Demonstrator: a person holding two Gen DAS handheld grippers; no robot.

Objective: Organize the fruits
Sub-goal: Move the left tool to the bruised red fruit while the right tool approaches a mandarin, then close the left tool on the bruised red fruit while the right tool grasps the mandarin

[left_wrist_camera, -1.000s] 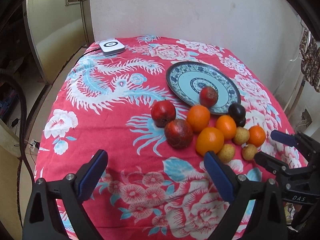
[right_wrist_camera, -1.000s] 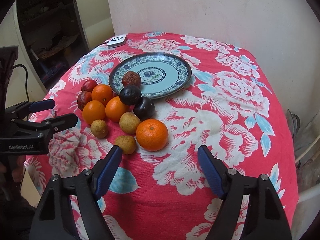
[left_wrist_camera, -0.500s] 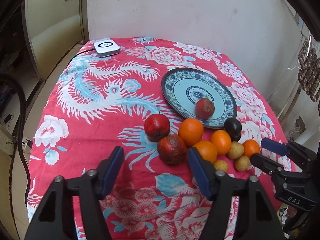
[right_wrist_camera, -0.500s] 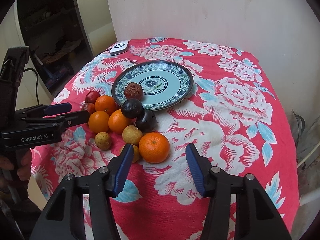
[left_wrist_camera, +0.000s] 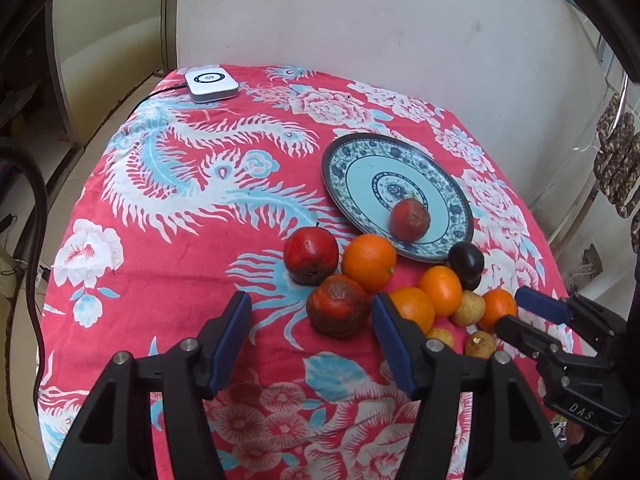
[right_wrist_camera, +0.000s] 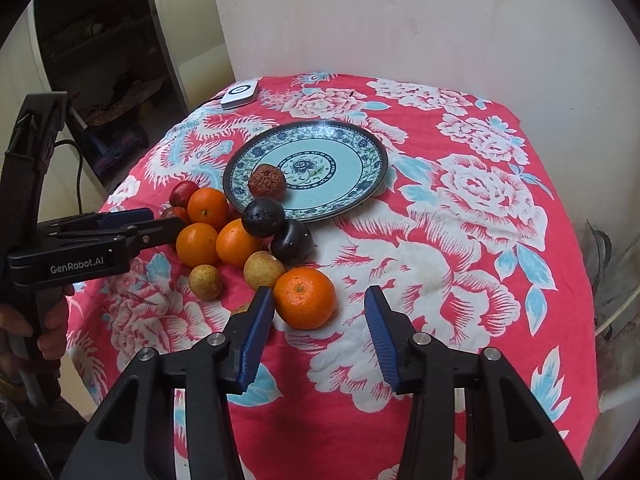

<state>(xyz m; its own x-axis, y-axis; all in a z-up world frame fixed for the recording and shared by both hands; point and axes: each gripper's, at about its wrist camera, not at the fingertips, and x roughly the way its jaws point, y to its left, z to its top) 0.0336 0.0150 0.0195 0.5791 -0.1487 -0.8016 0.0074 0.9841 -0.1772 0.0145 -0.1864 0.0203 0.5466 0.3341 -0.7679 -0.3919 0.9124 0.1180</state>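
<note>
As seen from the left wrist: looked down on a tabletop under a red flowered cloth (left_wrist_camera: 180,220).
Left gripper (left_wrist_camera: 310,308): spread, pinching nothing; hung low over the cloth.
Bruised red fruit (left_wrist_camera: 338,310): lay on the cloth between the two blue pads, just beside the right-hand one and clear of the other.
Red apple (left_wrist_camera: 311,255): sat just behind the bruised fruit, beside a large orange (left_wrist_camera: 369,257).
Plate (left_wrist_camera: 360,152): blue patterned, lay behind the fruit cluster; held only a wrinkled red fruit (left_wrist_camera: 410,219).
Dark plum (left_wrist_camera: 465,260): rested at the plate's near edge.
White device (left_wrist_camera: 211,82): lay at the far left corner, cabled.
As seen from the right wrist: faced the same cluster from the other side.
Right gripper (right_wrist_camera: 318,306): jaws closing but apart, gripping nothing.
Nearest orange (right_wrist_camera: 305,298): lay on the cloth at the fingertips, between them, close against the left pad and apart from the right.
Tan fruits (right_wrist_camera: 264,270): small, lay just behind and left of that orange.
Hand (right_wrist_camera: 48,320): gripped the left gripper's handle at the left edge.
</note>
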